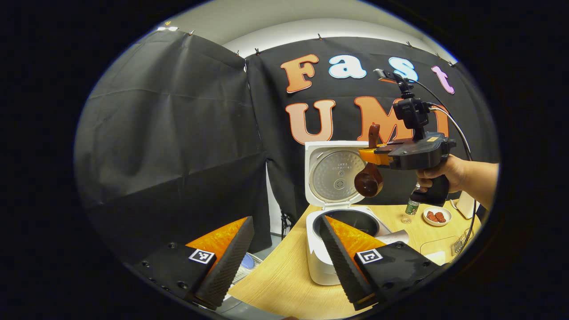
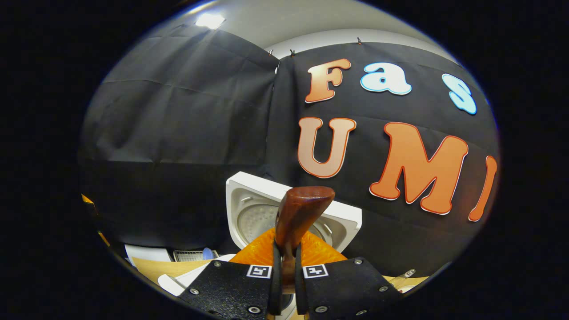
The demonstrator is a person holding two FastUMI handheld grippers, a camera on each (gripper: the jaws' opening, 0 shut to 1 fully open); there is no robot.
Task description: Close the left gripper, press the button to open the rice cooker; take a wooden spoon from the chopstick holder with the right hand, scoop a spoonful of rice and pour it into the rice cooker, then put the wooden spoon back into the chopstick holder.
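The white rice cooker (image 1: 322, 266) stands on the wooden table with its lid (image 1: 334, 173) raised and its dark inner pot (image 1: 360, 220) showing. My left gripper (image 1: 286, 220) is open with nothing between its fingers, low and in front of the cooker. A person's hand (image 1: 444, 173) holds my right gripper (image 1: 371, 155) above the pot, shut on the handle of the wooden spoon (image 1: 368, 182), whose bowl hangs down in front of the lid. In the right gripper view the spoon handle (image 2: 298, 218) stands up between the fingers of the right gripper (image 2: 284, 262), with the cooker lid (image 2: 249, 209) behind.
A small white dish (image 1: 437, 216) with red pieces and a bottle (image 1: 411, 208) stand on the table (image 1: 275, 280) right of the cooker. A clear container (image 1: 458, 246) lies near the right edge. The table's left edge drops off beside the cooker.
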